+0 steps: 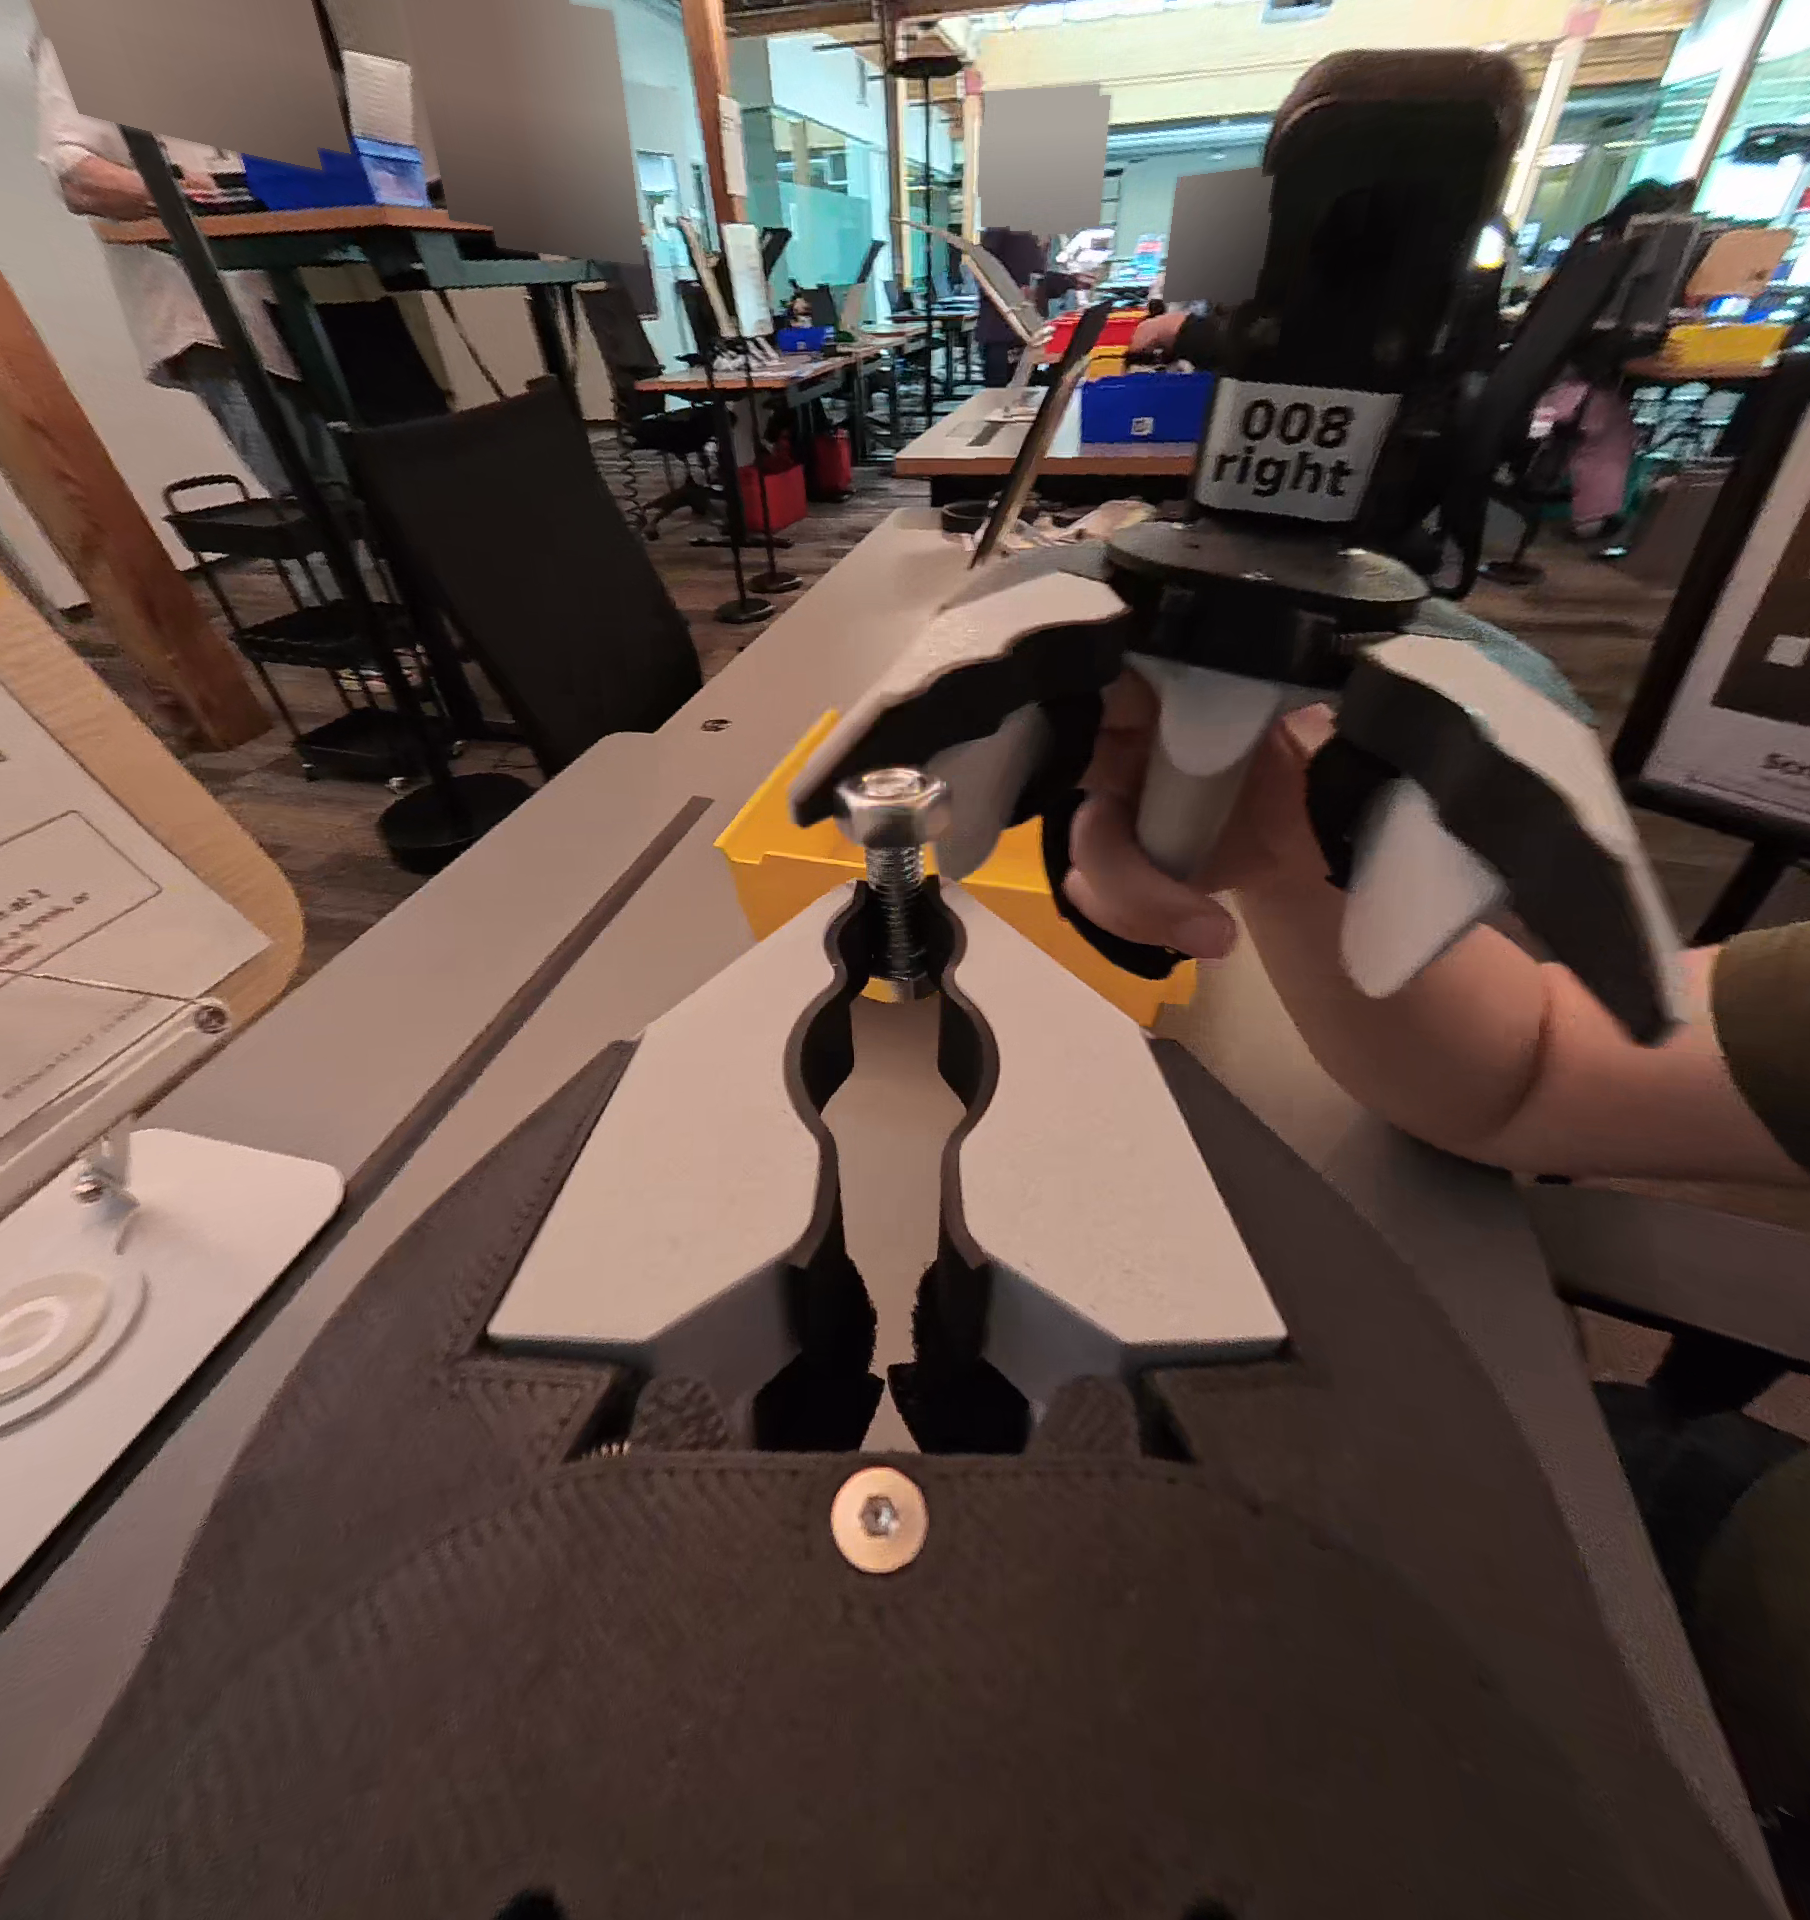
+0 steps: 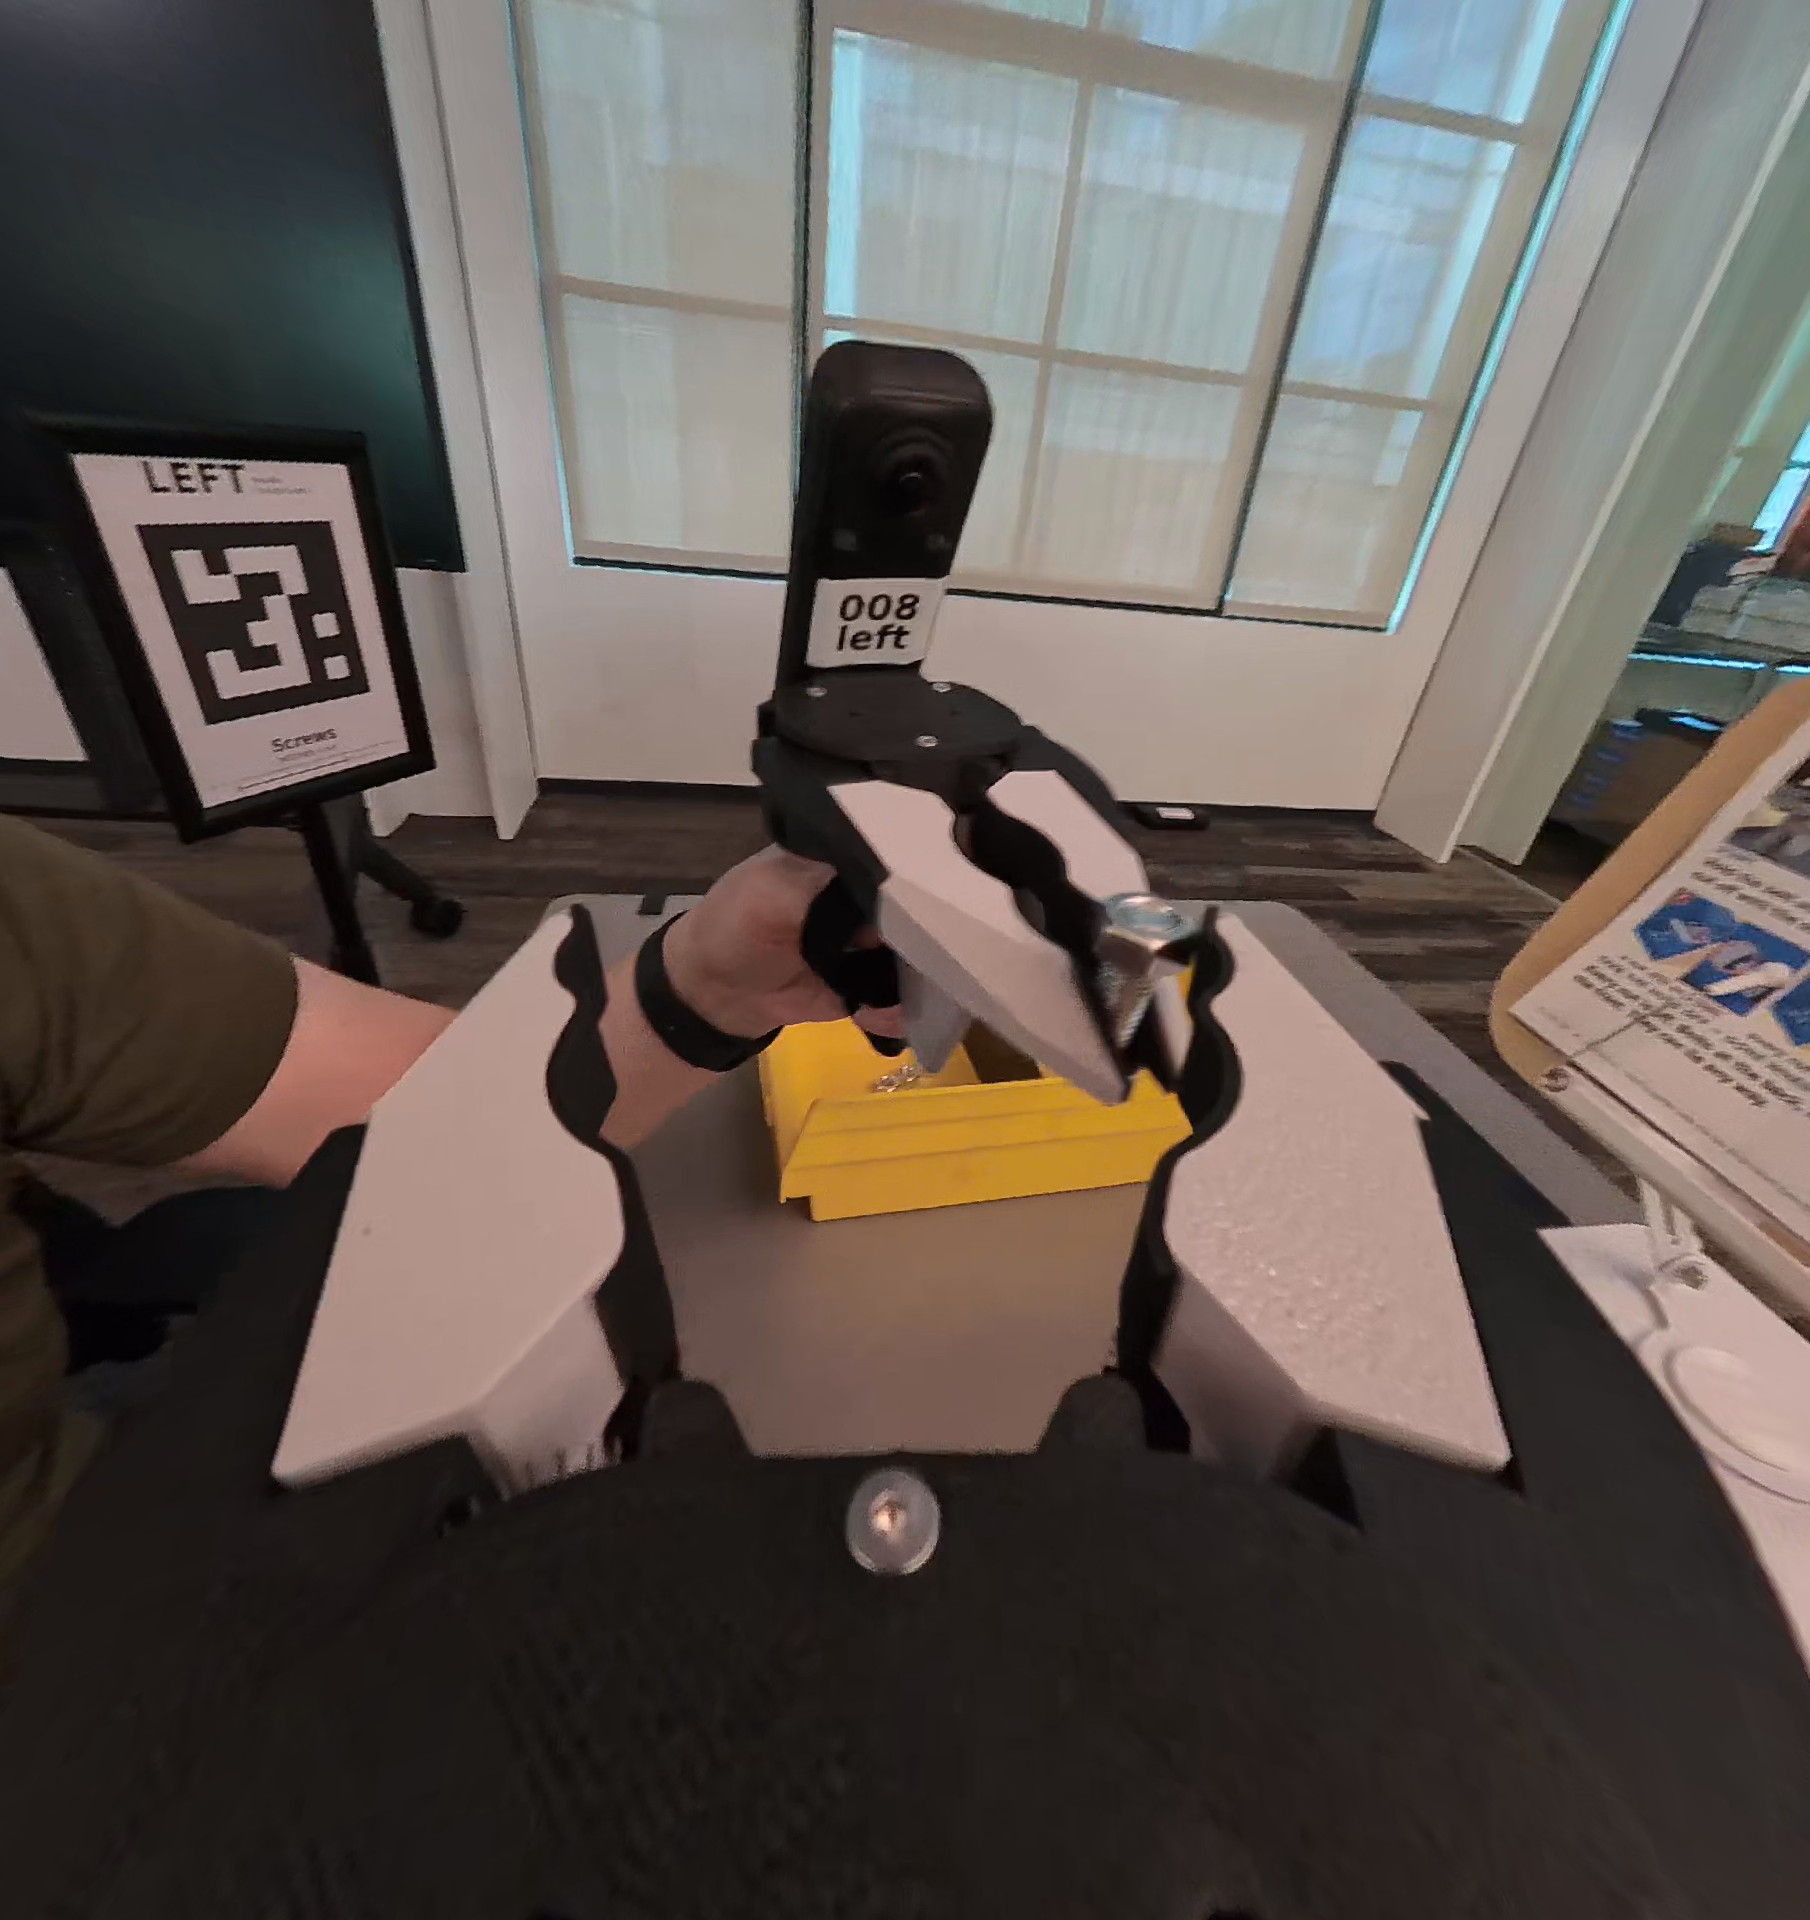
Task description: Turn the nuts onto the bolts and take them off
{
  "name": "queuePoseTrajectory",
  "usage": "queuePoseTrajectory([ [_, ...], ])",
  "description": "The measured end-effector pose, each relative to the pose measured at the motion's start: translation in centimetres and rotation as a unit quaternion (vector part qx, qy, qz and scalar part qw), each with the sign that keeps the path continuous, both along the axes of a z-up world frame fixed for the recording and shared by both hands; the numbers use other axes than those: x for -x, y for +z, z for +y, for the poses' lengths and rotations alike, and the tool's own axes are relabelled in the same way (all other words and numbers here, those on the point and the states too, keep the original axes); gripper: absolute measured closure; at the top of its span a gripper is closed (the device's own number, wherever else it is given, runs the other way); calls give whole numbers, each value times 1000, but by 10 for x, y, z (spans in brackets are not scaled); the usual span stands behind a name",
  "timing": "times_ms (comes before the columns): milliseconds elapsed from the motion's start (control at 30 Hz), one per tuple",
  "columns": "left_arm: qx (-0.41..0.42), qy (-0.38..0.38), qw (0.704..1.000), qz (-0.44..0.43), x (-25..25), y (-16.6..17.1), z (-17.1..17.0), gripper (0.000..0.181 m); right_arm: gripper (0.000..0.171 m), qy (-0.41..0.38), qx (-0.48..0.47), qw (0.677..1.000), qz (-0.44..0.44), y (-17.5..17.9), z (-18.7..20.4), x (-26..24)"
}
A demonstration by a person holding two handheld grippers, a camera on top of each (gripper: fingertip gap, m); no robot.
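Bolt [image 1: 893,883], shiny threaded steel with a hex head, stood upright, head up, clamped in the left tongs [image 1: 896,940]; right tongs [image 2: 896,1049] gaped wide, empty, over a yellow plastic bin [image 2: 968,1148].

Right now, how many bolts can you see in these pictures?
1. The bolt stands upright, clamped by its threaded shank in the left claw, above the yellow bin. Something small and shiny lies inside the bin; more bolts may be hidden there.
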State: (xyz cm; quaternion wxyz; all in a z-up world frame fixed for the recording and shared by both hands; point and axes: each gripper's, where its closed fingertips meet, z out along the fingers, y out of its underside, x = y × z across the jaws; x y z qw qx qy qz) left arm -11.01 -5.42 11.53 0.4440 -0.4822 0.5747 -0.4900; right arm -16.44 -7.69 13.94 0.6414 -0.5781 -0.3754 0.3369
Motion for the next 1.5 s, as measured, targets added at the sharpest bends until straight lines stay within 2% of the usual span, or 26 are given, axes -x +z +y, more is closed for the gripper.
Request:
queuePoseTrajectory([
  [67,5,11,1000,-8,4,3,7,174,54,-1,-6,1000,-19,-1,-5,0],
  [100,16,17,1000,-12,6,5,12,174,65,14,-14,999,-37,-2,-13,1],
  [133,23,28,999,-17,9,7,19,175,86,49,-19,997,-51,-3,-27,3],
  [200,28,29,999,-20,11,7,23,174,85,43,-29,998,-30,8,-31,0],
  [367,21,-22,1000,-8,2,3,-3,174,72,-52,-19,998,-21,2,8,-13],
  [467,13,-20,1000,0,-2,-1,-6,174,72,-23,-5,999,-25,-5,6,-3],
  [533,15,-4,1000,-8,1,2,2,174,65,-23,-14,999,-34,-3,1,-3],
  [567,24,3,1000,-13,4,5,8,174,68,-21,-19,999,-46,-3,-3,-4],
  [600,33,17,999,-17,7,6,15,175,94,14,-21,998,-62,-6,-16,-2],
  [633,39,28,999,-21,10,8,22,175,102,43,-18,997,-60,-3,-28,0],
  [733,61,-1,998,-27,13,11,18,174,102,12,-27,999,-20,14,-24,-11],
  [833,52,-21,998,-18,9,9,6,174,105,-30,-21,999,-5,15,-7,-22],
  [1000,25,-27,999,3,0,0,-8,174,137,-81,4,996,24,10,21,-37],
  [1233,35,-30,999,-3,1,2,-7,174,138,-45,36,997,44,7,19,-36],
  [1300,33,-16,999,-2,2,2,-2,174,140,-9,40,998,40,7,9,-29],
  [1333,33,-7,999,-2,2,2,2,174,150,20,51,998,28,4,0,-24],
  [1367,34,-4,999,-4,3,3,4,174,151,40,64,997,20,2,-7,-20],
  [1500,45,-33,998,-14,5,8,-6,174,132,-30,14,998,48,16,7,-31],
])
